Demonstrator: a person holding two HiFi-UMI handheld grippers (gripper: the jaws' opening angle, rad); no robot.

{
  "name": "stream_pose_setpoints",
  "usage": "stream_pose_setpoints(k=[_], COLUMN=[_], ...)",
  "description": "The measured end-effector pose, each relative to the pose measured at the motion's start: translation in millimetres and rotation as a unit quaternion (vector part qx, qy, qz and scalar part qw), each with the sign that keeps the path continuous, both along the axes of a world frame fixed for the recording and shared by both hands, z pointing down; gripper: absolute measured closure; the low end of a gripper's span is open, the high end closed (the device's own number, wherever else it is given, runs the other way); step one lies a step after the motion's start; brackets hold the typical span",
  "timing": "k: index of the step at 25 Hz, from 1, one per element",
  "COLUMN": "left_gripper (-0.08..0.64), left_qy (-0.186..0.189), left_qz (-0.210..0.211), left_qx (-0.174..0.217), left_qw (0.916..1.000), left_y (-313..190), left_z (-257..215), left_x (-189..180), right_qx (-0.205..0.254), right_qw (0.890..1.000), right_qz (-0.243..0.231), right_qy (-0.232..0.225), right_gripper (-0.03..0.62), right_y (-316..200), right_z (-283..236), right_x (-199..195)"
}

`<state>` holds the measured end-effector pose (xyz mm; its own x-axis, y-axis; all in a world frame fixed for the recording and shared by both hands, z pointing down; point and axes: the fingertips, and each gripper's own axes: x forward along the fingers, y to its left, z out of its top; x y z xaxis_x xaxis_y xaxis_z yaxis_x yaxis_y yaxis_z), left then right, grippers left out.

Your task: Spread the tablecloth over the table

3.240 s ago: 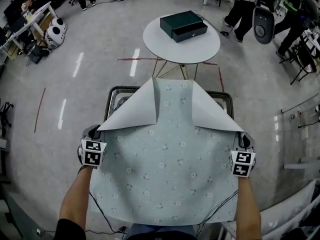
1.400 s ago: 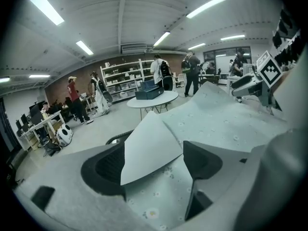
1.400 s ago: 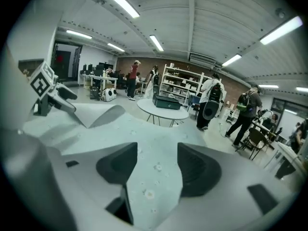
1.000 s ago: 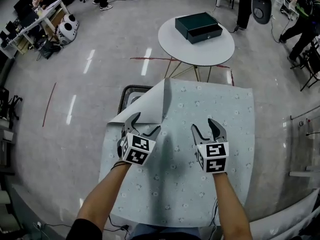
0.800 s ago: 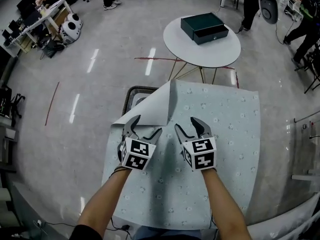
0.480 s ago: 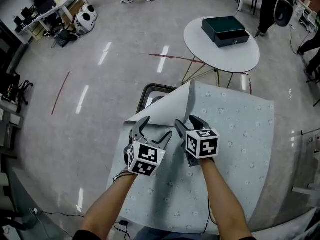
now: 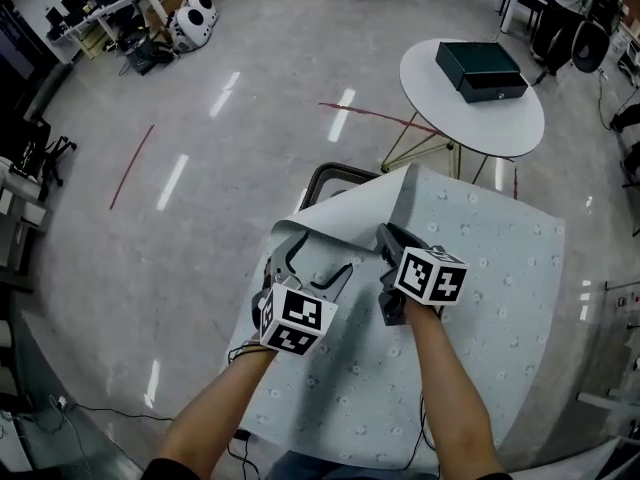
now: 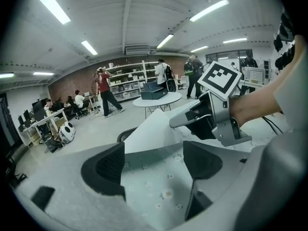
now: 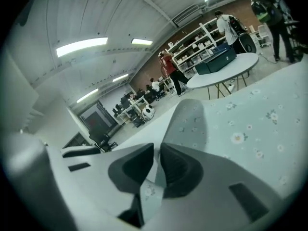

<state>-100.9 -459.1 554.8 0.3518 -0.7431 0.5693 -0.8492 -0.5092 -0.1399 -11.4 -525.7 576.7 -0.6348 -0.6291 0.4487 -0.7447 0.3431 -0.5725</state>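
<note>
A pale blue flowered tablecloth (image 7: 490, 298) lies over the table. Its far left corner is folded back, and the flap (image 7: 345, 213) shows the plain underside. My right gripper (image 7: 386, 238) sits at the flap's fold. Its jaws have just been closing and are shut on the cloth edge, as the right gripper view (image 9: 156, 154) shows, with tablecloth (image 9: 255, 124) stretching beyond. My left gripper (image 7: 312, 260) hovers open beside it over the flap, holding nothing. In the left gripper view (image 8: 154, 163), the tablecloth (image 8: 159, 186) lies below and the right gripper (image 8: 185, 121) is ahead on the right.
The table's dark rounded frame (image 7: 322, 178) shows past the folded corner. A round white table (image 7: 440, 118) with a dark green box (image 7: 481, 70) stands behind. Desks and people are at the far left and back. Cables (image 7: 100, 413) run over the floor at the lower left.
The right gripper moved left across the cloth to the folded flap, rolled, and went from wide open to shut on its edge. The left gripper edged forward, still open.
</note>
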Motion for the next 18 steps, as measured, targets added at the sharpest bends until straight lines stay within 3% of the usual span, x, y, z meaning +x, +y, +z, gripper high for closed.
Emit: stream_pose_setpoints(k=[6, 18], left_gripper=[0.170, 0.170], left_qy=[0.002, 0.006], left_qz=[-0.009, -0.029], left_qx=[0.001, 0.008], left_qw=[1.0000, 0.9995], left_y=[2, 7], left_z=[-4, -12], left_x=[-17, -44], right_qx=[0.034, 0.044], right_qw=[0.996, 0.992], right_qz=[0.025, 0.021], right_qy=[-0.083, -0.112], right_gripper=[0.569, 0.569], right_y=[-16, -54], right_z=[-42, -66], right_x=[-19, -58])
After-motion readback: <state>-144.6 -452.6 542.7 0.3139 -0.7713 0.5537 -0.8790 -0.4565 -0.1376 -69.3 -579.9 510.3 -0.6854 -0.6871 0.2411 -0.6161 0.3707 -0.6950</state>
